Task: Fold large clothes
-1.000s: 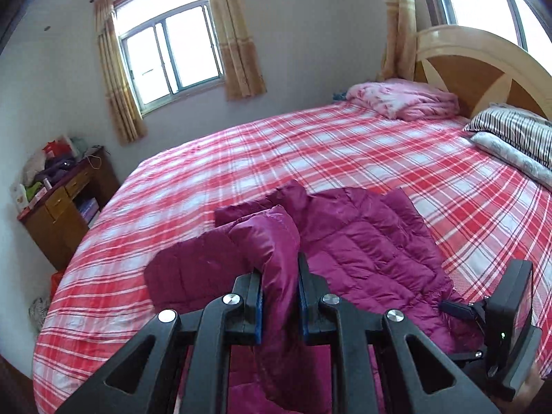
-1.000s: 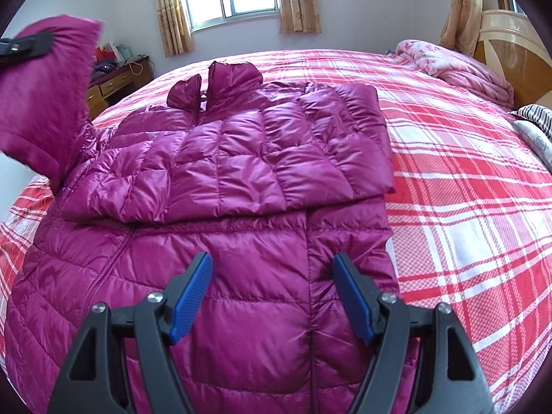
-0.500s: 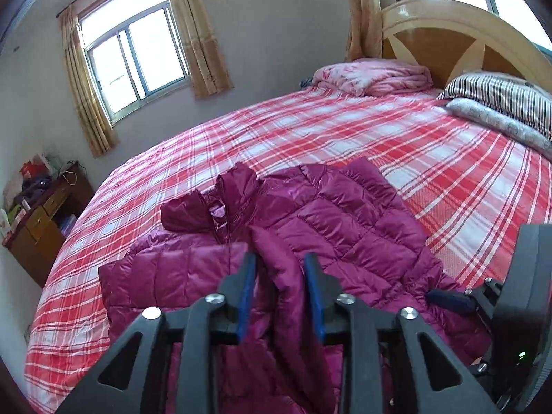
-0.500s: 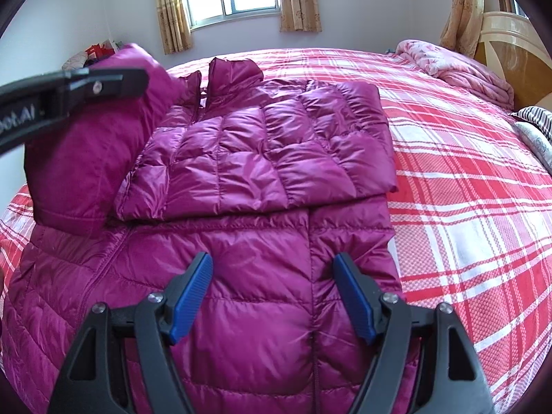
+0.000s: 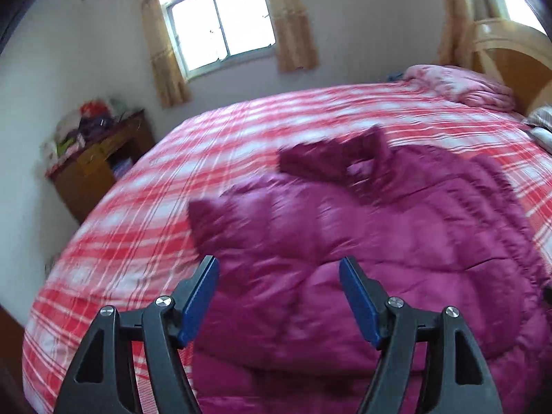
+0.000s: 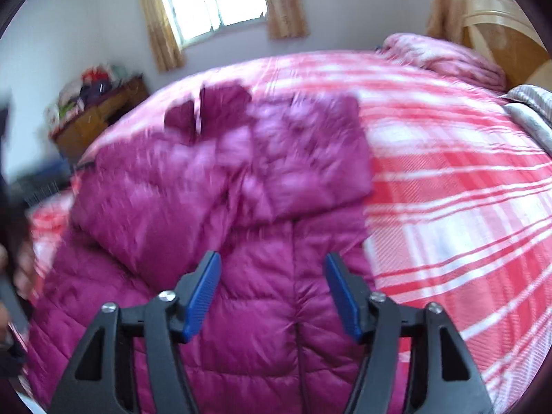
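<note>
now both the left claw [image 5: 277,276] and right claw [image 6: 270,270] gape wide, gripping nothing, above the magenta puffer jacket [image 6: 224,207] lying on the plaid bed [image 6: 448,207].

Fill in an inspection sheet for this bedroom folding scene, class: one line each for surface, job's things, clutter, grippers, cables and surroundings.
Surface: bed with a red and white plaid cover.
Job's things: magenta puffer jacket lying on the bed, both sleeves folded across its chest, collar pointing toward the window.
Clutter: pink quilt bundled by the headboard; striped pillow beside it.
Grippers: left gripper open and holding nothing above the jacket; right gripper open and holding nothing above the jacket's lower half.
Cables: nothing seen.
Surroundings: curtained window, wooden side cabinet piled with items. Both views are blurred.
</note>
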`<action>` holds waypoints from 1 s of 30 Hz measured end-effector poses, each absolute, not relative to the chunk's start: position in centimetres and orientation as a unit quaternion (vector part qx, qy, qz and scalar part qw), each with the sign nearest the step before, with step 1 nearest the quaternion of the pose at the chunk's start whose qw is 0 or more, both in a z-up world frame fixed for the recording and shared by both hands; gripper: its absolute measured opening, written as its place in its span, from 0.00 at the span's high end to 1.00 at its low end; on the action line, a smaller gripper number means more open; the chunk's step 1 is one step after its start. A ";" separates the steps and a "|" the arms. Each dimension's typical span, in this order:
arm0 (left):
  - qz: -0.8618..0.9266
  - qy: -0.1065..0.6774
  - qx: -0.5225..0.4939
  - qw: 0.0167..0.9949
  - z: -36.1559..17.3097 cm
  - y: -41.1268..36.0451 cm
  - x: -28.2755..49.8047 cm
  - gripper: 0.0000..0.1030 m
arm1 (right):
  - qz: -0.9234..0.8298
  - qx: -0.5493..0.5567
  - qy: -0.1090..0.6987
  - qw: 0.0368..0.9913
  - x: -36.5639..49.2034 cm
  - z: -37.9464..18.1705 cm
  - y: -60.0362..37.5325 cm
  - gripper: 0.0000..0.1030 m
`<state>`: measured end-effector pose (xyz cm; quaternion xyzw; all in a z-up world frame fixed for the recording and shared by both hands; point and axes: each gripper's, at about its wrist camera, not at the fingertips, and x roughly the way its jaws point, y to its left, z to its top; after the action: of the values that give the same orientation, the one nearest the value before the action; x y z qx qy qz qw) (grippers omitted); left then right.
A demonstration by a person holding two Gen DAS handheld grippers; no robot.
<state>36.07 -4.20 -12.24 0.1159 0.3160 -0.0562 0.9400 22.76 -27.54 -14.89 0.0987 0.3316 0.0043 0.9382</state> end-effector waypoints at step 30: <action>0.019 0.408 -0.016 0.913 -17.7 2.9 42.6 0.13 | 0.064 -0.018 0.394 0.917 32.9 -18.5 -17.1 0.68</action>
<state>42.60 2.88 -17.66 -0.0159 0.4082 0.0194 0.9125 32.94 -17.08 -18.48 -0.0179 0.3941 0.0639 0.9167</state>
